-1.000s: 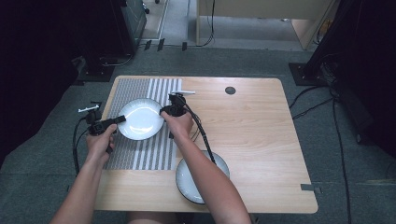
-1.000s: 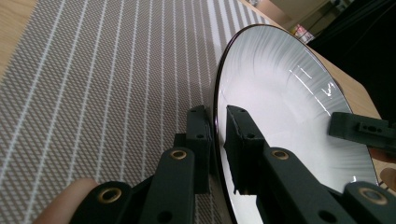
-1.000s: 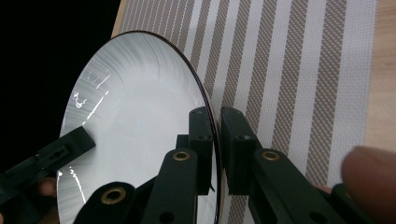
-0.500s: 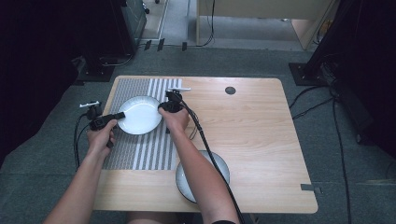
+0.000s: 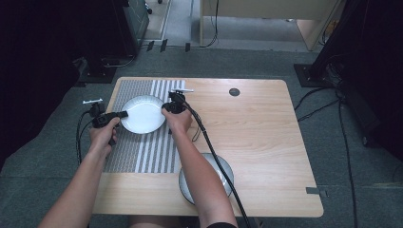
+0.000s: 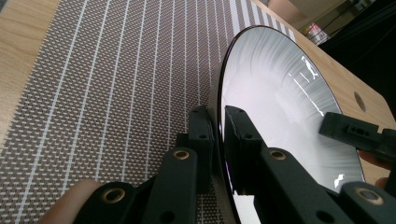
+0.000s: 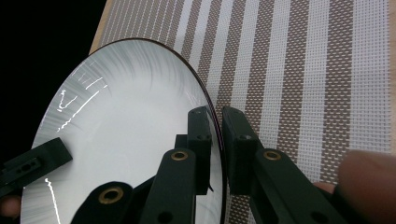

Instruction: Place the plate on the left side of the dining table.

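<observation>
Wooden surface (image 5: 266,137), striped mat (image 5: 142,152) at left. White plate (image 5: 142,114) has shifted farther up the mat vs 1 s ago. L gripper (image 5: 124,114) & R gripper (image 5: 167,108): fingers clamped on opp rims. Prob mid-carry; second plate (image 5: 223,171) near edge.

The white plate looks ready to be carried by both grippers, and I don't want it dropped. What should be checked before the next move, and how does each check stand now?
1. Left gripper clamped on the rim of the white plate: ok, a jaw on each face of the edge.
2. Right gripper clamped on the opposite rim: ok, jaws straddle the edge.
3. Grips on opposite sides, so the load is balanced: ok in the high view.
4. Plate clear of the striped placemat: cannot tell; it is over the mat, its height unclear.
5. Second plate near the table's front edge kept out of the way: not ok, the right forearm lies across it.
6. Grip firmness: cannot tell.
</observation>
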Motion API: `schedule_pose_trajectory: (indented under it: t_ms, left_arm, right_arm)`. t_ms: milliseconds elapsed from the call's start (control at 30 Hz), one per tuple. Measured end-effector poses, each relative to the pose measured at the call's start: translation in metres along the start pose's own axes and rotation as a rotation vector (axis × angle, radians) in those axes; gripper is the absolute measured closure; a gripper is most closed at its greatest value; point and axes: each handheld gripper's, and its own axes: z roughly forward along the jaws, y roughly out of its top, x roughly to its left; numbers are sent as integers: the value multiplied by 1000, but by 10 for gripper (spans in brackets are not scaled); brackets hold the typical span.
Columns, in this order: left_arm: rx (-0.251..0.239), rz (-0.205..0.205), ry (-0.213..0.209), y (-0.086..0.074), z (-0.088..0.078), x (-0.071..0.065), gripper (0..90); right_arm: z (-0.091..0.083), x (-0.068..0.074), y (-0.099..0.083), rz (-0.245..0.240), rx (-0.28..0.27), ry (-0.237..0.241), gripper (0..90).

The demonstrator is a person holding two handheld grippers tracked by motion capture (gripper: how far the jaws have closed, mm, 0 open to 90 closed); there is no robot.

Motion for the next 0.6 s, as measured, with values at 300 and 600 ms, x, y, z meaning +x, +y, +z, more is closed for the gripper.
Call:
schedule_pose_trajectory:
  t_ms: [300, 600]
  left_arm:
    - [25, -9, 25, -1, 6, 6, 810]
    - [43, -10, 28, -2, 8, 9, 807]
  right_arm:
    - [7, 3, -3, 2, -12, -23, 825]
    - [10, 3, -4, -10, -4, -33, 823]
